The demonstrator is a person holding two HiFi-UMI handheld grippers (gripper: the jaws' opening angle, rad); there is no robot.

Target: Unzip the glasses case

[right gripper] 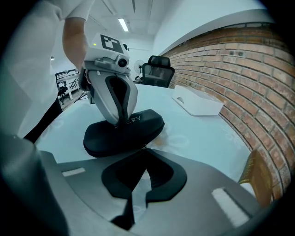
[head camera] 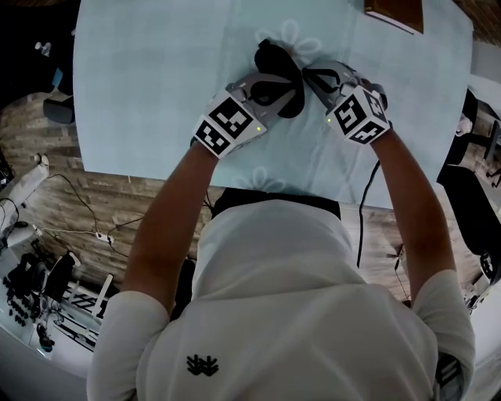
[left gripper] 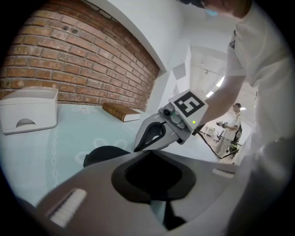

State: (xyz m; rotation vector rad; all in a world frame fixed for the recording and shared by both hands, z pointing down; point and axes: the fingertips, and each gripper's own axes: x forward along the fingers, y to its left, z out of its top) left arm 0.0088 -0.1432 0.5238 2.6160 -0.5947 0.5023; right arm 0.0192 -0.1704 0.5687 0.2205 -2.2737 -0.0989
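Note:
A black zipped glasses case [head camera: 279, 72] lies on the pale blue table [head camera: 156, 78], just ahead of both grippers. My left gripper [head camera: 280, 92] is shut, and its tips rest on top of the case [right gripper: 124, 133] near the white lettering. In the right gripper view it [right gripper: 117, 123] stands upright on the lid. My right gripper [right gripper: 145, 148] is shut at the case's near edge, where a small glint of the zipper pull shows at the tips. In the left gripper view, the right gripper [left gripper: 137, 147] comes down at the rim of the case [left gripper: 103, 154], close beside the left gripper [left gripper: 148, 153].
A brown book [head camera: 395, 12] lies at the table's far right by the brick wall. A white box [left gripper: 27, 110] stands further along that wall. A black chair [right gripper: 156, 71] stands beyond the table's end. A cable [head camera: 364, 204] hangs below the near edge.

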